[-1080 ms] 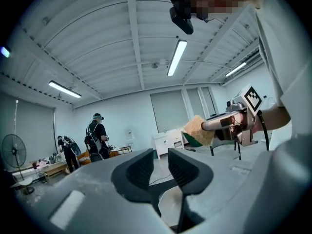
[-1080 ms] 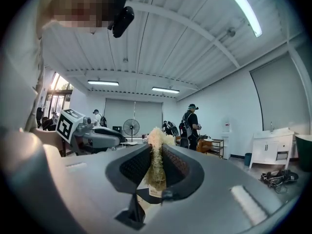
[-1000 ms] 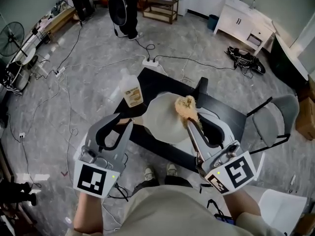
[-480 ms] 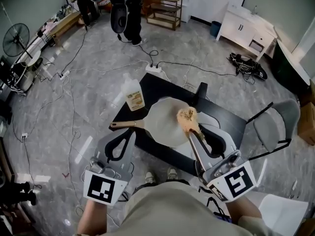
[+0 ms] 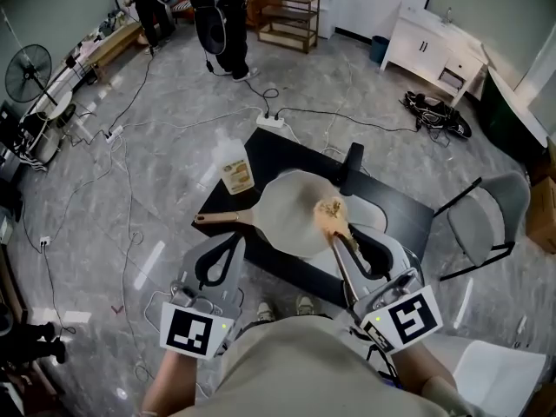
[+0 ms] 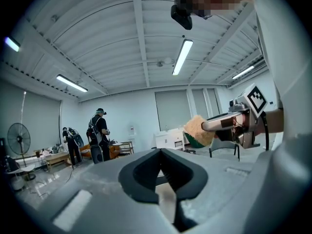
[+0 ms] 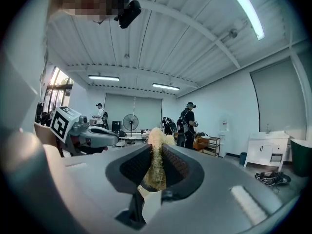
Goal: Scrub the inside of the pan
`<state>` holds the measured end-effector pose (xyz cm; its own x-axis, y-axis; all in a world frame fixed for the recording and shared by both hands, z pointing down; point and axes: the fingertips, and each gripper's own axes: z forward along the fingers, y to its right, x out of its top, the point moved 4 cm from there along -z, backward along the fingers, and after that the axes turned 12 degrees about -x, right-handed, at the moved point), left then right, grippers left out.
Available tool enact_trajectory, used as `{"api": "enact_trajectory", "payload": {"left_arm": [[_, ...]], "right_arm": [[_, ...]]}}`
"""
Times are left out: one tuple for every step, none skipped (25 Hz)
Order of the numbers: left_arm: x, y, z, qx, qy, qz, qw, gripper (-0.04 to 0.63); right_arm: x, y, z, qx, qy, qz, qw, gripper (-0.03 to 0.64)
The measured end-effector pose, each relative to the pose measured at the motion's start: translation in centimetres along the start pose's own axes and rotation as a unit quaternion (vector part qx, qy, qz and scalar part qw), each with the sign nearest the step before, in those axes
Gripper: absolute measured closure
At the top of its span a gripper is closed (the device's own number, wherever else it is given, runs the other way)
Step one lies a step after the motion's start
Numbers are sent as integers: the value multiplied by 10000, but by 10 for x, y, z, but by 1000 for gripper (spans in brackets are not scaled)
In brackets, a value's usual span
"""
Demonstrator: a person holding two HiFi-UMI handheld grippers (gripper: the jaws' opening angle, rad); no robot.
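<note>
A pale round pan (image 5: pixel 291 220) with a wooden handle (image 5: pixel 219 218) lies on the black table (image 5: pixel 408 215). My right gripper (image 5: pixel 335 233) is shut on a tan sponge (image 5: pixel 329 208), which shows over the pan's right side; contact with the pan cannot be told. The sponge (image 7: pixel 156 172) sits squeezed between the right gripper's pads (image 7: pixel 155 152). My left gripper (image 5: pixel 226 246) hangs near the table's front edge, short of the handle, shut with nothing in it. In the left gripper view its jaws (image 6: pixel 160 152) meet, and the right gripper (image 6: pixel 229 123) with the sponge (image 6: pixel 197 130) shows beyond.
A clear bottle with a tan label (image 5: pixel 233 168) stands at the table's far left corner. A black upright object (image 5: pixel 352 163) is behind the pan. A grey chair (image 5: pixel 486 220) is to the right. Cables (image 5: pixel 174 120) cross the floor, and people (image 5: pixel 217 16) stand far off.
My left gripper has let go of the pan handle, drawn back toward me and shut. The right gripper with the sponge has pulled back a little over the pan.
</note>
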<state>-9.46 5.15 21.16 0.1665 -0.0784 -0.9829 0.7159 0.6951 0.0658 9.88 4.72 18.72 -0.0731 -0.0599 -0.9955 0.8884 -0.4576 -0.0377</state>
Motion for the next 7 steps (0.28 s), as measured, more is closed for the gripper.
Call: {"api": "enact_trajectory", "payload": {"left_arm": [[1, 0, 0, 1, 14, 20, 10000, 594], [3, 0, -1, 1, 26, 37, 10000, 594], [4, -1, -2, 4, 37, 47, 10000, 594], [6, -2, -2, 10, 50, 55, 10000, 594], [8, -2, -3, 21, 65, 63, 10000, 594], [10, -3, -4, 33, 81, 72, 9999, 594], [11, -4, -5, 47, 96, 82, 9999, 594]], "right_arm": [[1, 1, 0, -17, 7, -23, 10000, 549], [2, 2, 0, -33, 16, -44, 10000, 549], [4, 2, 0, -51, 30, -75, 10000, 549], [6, 3, 0, -68, 47, -116, 9999, 549], [8, 3, 0, -83, 66, -161, 9998, 549], [10, 3, 0, -95, 86, -206, 9997, 549], [11, 4, 0, -107, 105, -249, 9996, 549]]}}
